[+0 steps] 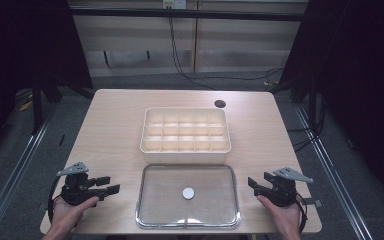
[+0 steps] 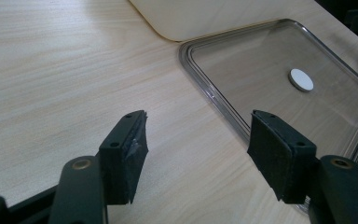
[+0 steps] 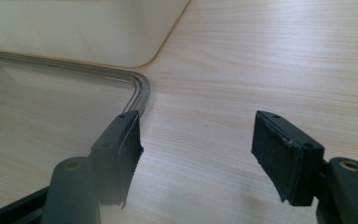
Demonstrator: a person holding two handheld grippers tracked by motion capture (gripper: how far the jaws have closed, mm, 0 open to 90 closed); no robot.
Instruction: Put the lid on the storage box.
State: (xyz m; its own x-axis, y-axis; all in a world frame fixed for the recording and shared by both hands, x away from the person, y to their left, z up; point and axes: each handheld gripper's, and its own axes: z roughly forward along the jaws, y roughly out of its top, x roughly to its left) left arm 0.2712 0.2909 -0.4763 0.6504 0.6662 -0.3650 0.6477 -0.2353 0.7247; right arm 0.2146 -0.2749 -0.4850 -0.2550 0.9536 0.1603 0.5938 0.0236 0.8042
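Here the clear lid (image 1: 187,196) lies flat at the near edge of the worktop (image 1: 110,125), centred between the two hands, with a small white disc (image 1: 188,193) at its middle. Just behind it, nearly touching its far rim, stands the cream box (image 1: 185,130) with its grid of compartments, which look empty from the high view.

The left gripper (image 1: 109,185) hovers just left of the lid, jaws spread with nothing between them; in the left gripper view the lid's rim (image 2: 214,100) runs close by the right-hand jaw. The right gripper (image 1: 253,186) sits just right of the lid, jaws likewise spread and bare; its own view shows the lid's far corner (image 3: 137,88) beside one jaw and the box wall (image 3: 74,28) beyond.

The likely next move is lifting the lid onto the box. The lid is thin, smooth and flat on the wood, so a jaw may slide over the rim instead of catching it. Uneven grips from the two sides could tilt it, or push it into the box.
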